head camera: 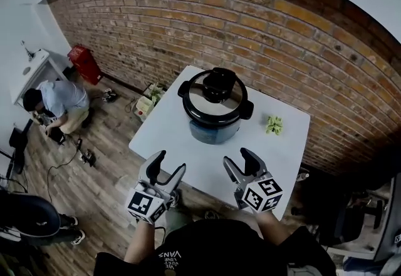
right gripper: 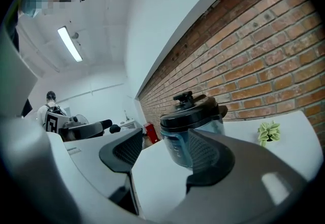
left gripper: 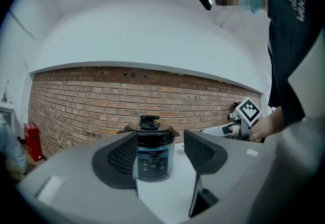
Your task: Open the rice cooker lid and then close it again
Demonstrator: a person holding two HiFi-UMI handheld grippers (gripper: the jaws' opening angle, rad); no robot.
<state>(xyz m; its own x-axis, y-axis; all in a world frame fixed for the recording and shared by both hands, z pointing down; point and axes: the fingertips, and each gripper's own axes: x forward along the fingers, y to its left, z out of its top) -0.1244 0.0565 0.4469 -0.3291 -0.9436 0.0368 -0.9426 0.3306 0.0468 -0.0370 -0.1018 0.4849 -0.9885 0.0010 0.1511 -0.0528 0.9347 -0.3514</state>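
Observation:
A black-and-steel rice cooker (head camera: 215,109) stands on the white table (head camera: 169,137), its lid (head camera: 216,94) down with a black knob on top. My left gripper (head camera: 170,163) and right gripper (head camera: 237,157) hover side by side over the table's near edge, short of the cooker and not touching it. In the left gripper view the cooker (left gripper: 152,154) shows between the open jaws, well beyond them. In the right gripper view the cooker (right gripper: 190,126) stands ahead, partly behind the right jaw. Nothing is held by either gripper.
A small green plant-like object (head camera: 274,124) lies on the table right of the cooker. The brick wall (head camera: 301,49) runs behind the table. On the floor at left a person (head camera: 56,102) crouches beside cables and a red box (head camera: 84,63). A chair (head camera: 369,218) stands at the right.

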